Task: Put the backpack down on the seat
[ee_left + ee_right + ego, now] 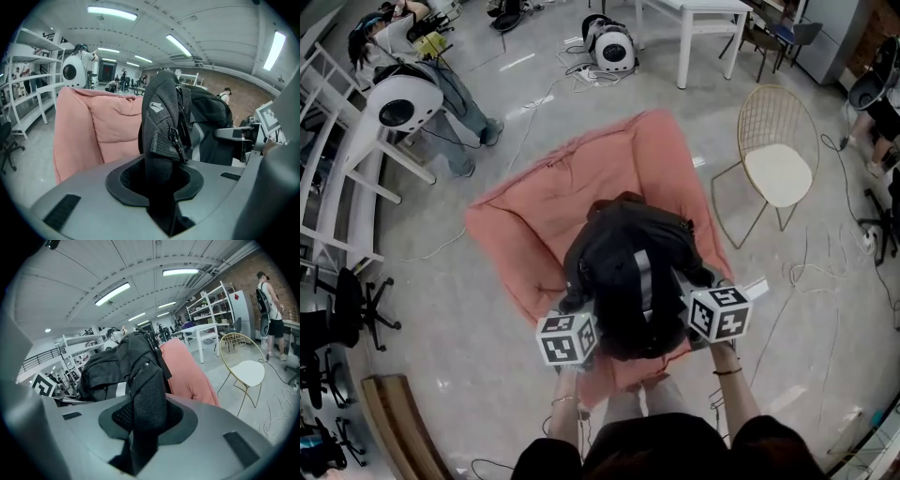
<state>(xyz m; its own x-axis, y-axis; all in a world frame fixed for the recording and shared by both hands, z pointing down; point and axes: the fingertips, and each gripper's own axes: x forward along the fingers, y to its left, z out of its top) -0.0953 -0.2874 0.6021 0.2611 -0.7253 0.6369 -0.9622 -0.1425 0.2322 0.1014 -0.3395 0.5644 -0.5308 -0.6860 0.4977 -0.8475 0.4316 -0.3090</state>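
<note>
Gripping backpack (628, 272) straps: left tool (161, 180), right tool (140, 425) clamped; only head view shows backpack over pink seat (534, 206).

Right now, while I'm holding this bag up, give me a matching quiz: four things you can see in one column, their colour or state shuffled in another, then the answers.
Things:
1. backpack
2. seat
3. wire chair
4. table

Colour or state:
A. gold frame, white pad
B. white, at the far end of the room
C. black, straps clamped in the left gripper and right gripper
D. pink, below the backpack

Pairs: 1-C, 2-D, 3-A, 4-B
</note>
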